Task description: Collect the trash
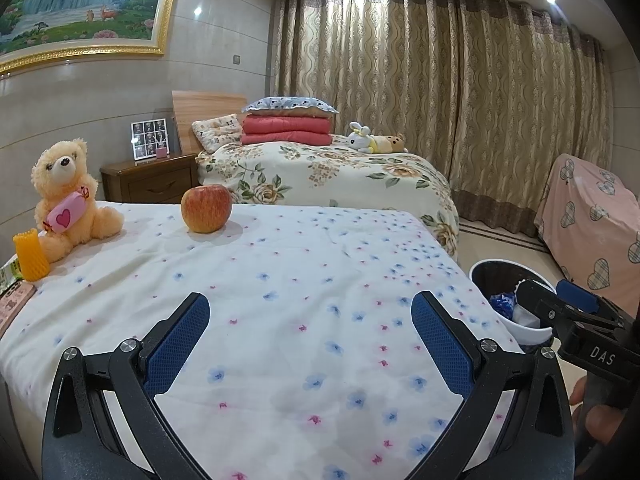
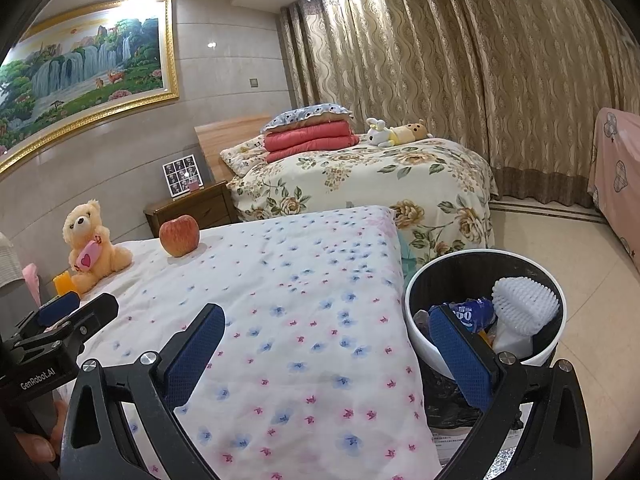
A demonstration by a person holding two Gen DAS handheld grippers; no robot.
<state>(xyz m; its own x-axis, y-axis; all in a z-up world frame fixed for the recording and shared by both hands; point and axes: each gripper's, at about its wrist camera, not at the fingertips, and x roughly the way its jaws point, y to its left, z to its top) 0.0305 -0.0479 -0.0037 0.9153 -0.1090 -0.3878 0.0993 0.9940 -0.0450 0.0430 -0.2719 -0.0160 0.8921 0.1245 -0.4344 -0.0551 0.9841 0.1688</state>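
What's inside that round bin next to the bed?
The bin has a black liner and holds a white foam fruit net, a crumpled blue wrapper and some white paper. Anything deeper is hidden by these and by the right gripper's finger.

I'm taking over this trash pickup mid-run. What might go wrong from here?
1. The yellow foam fruit net stands close beside the plush teddy bear; grabbing it may topple the bear.
2. The red apple could roll on the soft bedsheet.
3. The white-rimmed bin looks full, so the white foam net may spill.
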